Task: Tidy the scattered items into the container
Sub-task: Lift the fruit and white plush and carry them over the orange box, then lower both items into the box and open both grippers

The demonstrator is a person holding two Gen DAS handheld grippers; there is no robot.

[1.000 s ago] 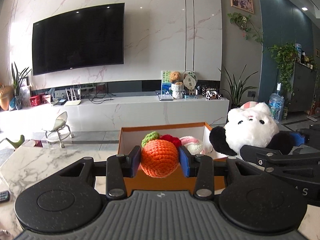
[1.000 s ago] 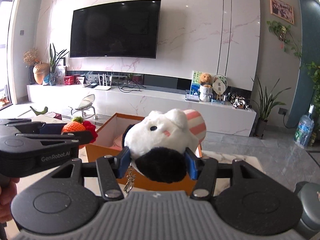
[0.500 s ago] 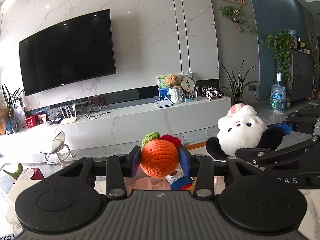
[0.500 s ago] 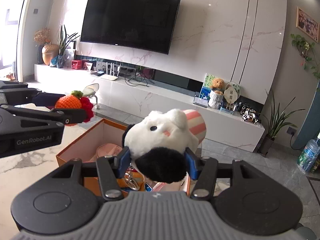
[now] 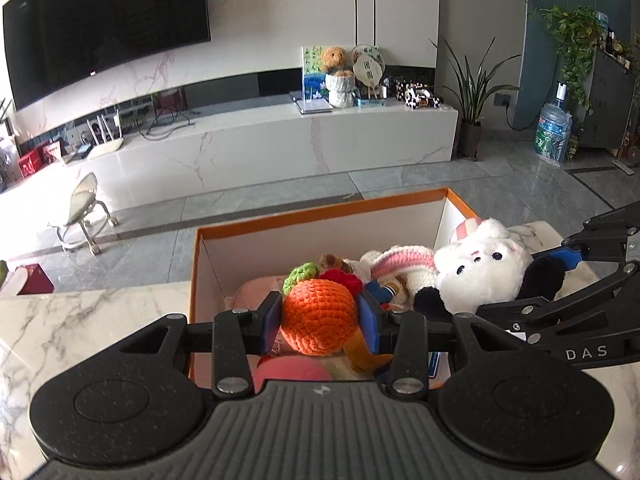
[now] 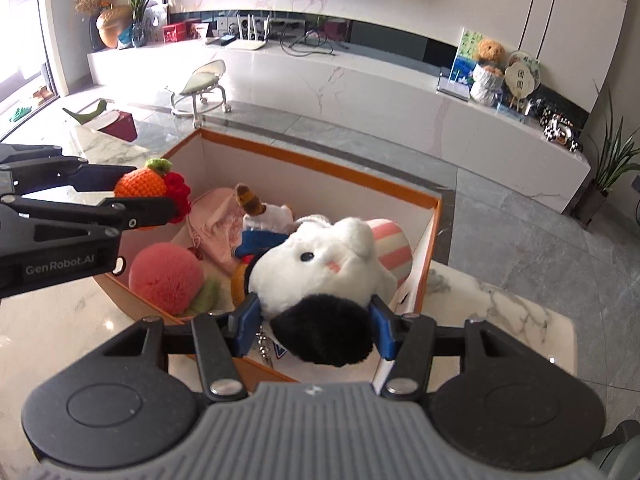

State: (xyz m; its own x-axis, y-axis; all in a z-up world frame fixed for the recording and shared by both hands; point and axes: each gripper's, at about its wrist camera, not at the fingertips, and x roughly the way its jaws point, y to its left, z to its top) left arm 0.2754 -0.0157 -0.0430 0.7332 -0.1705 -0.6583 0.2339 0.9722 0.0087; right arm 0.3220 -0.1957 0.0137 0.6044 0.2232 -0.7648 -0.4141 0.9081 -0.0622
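Note:
My left gripper [image 5: 319,320] is shut on an orange crocheted fruit [image 5: 318,318] with a green and red top, held over the left part of the open orange box [image 5: 320,212]. The fruit also shows in the right wrist view [image 6: 140,186]. My right gripper [image 6: 314,328] is shut on a white and black plush toy [image 6: 320,276] with a pink striped ear, held over the right part of the box [image 6: 320,160]. The plush also shows in the left wrist view [image 5: 480,272]. The box holds several soft toys, among them a pink plush ball [image 6: 166,278].
The box stands on a white marble table [image 6: 500,312] whose far edge lies just behind it. Beyond are a grey tiled floor, a small chair [image 6: 200,84], a long white TV bench [image 5: 260,140] and potted plants [image 5: 472,92].
Both grippers have risen, moved forward over the box and tilted down, each keeping its toy. The inside of the box has come into view.

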